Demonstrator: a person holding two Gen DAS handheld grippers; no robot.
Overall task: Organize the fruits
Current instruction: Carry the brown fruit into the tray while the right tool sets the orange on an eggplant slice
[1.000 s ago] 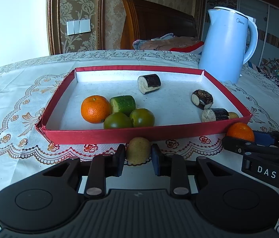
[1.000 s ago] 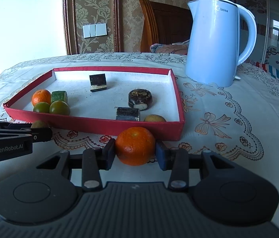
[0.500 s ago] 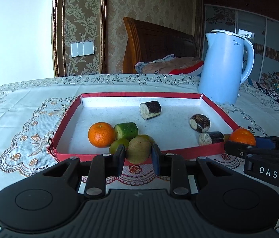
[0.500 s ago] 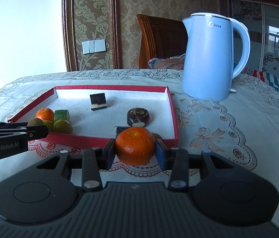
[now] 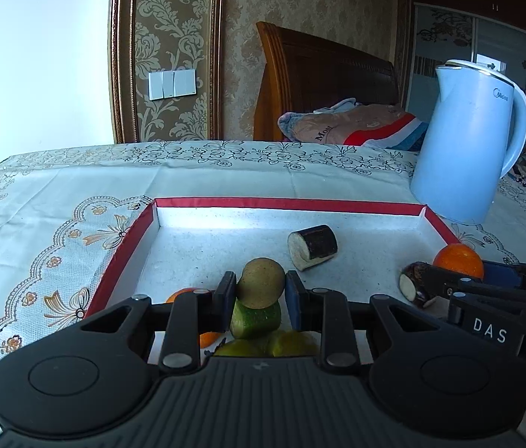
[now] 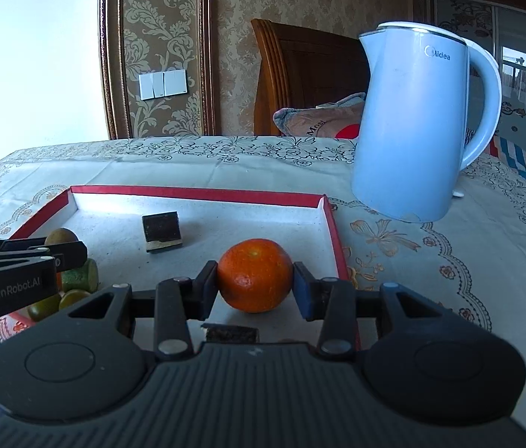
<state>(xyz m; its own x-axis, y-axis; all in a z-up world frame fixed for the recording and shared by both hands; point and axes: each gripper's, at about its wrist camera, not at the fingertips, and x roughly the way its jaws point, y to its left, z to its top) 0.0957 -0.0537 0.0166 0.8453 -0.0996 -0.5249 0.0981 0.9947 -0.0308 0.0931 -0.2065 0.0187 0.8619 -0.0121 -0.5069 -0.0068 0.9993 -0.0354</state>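
Compared with a second ago, when both fruits sat low before the near wall of the red tray (image 5: 121, 250), we now see the left gripper (image 5: 260, 291) pinching the kiwi (image 5: 261, 283) at frame centre above the tray's floor, and the right gripper (image 6: 255, 280) clamping the orange (image 6: 255, 274) likewise over the tray interior. We judge both fruits to be past the rim and ready for release beside the cucumber piece (image 5: 255, 321) and the green citrus at the lower centre. The tray rests on a lace-patterned tablecloth (image 5: 57, 194), with a pale blue kettle (image 6: 416, 127) at the upper right, and a carved headboard and damask wallpaper behind.
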